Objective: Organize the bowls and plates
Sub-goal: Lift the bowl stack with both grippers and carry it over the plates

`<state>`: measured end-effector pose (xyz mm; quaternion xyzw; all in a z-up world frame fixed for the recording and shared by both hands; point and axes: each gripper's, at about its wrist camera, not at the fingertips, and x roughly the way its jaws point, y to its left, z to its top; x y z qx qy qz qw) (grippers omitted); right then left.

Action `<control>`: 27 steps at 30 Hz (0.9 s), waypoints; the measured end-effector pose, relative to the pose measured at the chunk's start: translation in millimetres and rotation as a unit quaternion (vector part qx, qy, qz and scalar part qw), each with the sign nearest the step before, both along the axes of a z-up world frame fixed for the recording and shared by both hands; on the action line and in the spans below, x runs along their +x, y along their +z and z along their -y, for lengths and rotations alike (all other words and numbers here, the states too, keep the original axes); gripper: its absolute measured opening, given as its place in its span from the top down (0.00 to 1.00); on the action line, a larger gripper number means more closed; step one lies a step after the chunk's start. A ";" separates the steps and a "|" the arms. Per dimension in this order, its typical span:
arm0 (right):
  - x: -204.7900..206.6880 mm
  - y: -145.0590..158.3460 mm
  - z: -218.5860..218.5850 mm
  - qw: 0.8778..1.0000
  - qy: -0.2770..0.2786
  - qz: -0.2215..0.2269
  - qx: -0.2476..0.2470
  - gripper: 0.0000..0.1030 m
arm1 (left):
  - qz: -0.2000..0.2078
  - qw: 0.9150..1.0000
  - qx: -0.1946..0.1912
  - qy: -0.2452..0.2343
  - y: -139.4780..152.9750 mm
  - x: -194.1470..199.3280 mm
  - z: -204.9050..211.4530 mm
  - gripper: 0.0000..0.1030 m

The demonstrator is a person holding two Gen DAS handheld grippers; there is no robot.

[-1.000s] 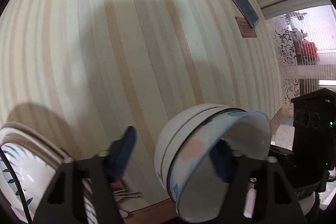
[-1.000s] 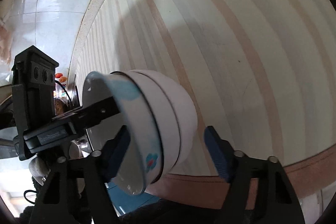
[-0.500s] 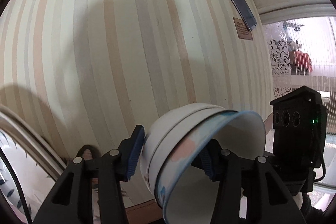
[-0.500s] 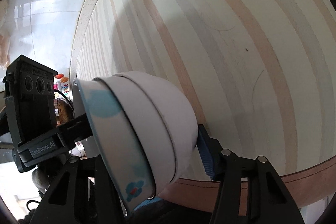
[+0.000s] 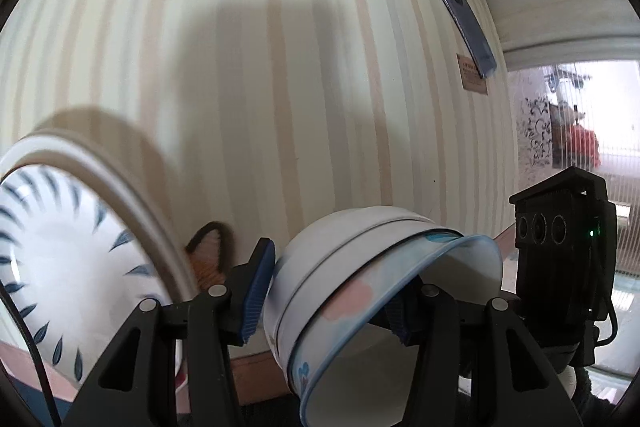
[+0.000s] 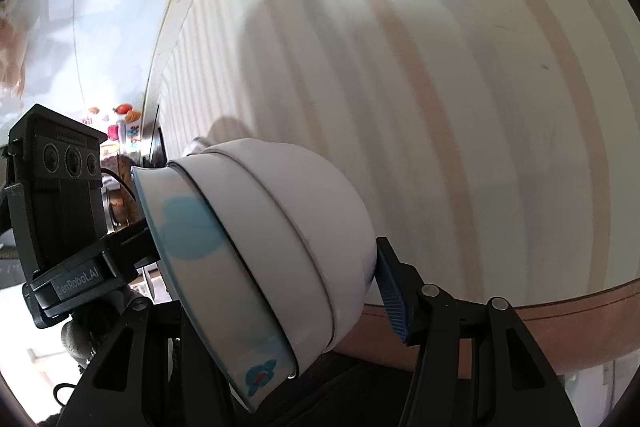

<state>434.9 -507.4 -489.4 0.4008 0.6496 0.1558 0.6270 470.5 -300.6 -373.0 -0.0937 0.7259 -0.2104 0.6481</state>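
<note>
Change: my left gripper (image 5: pixel 328 291) has closed in, both grippers now clamped on the bowl stack (image 5: pixel 360 291).
Right gripper (image 6: pixel 280 291): gripping too.
Meaning: I can carry.

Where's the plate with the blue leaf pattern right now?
In the left wrist view, the plate stands on edge at the far left, against the striped wall, left of the bowls.

Both fisheye views bend the striped wall (image 5: pixel 280 87) strongly toward dark round borders. Daylight blows out the window (image 5: pixel 600 115) at right; soft broad shadows cross the wall, and the nearest plate (image 5: pixel 60 247) looks blurred.
</note>
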 end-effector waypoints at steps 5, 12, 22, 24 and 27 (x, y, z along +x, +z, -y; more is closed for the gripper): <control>10.4 21.7 -37.0 1.000 0.018 0.009 0.001 0.45 | 0.016 1.000 -0.006 0.015 17.9 2.9 -32.3 0.54; 30.0 28.1 -111.9 0.999 0.034 0.013 0.006 0.45 | 0.027 0.999 -0.003 0.031 28.8 8.1 -95.8 0.54; 60.6 20.5 -193.5 0.998 0.064 0.010 0.010 0.45 | 0.025 0.998 0.005 0.060 17.6 18.0 -161.9 0.54; 62.9 17.4 -198.2 0.998 0.067 0.007 0.008 0.45 | 0.021 0.998 0.004 0.062 13.1 19.4 -168.6 0.54; 66.2 15.3 -204.7 0.997 0.074 0.004 -0.003 0.45 | 0.015 0.998 0.004 0.065 5.9 21.6 -175.1 0.54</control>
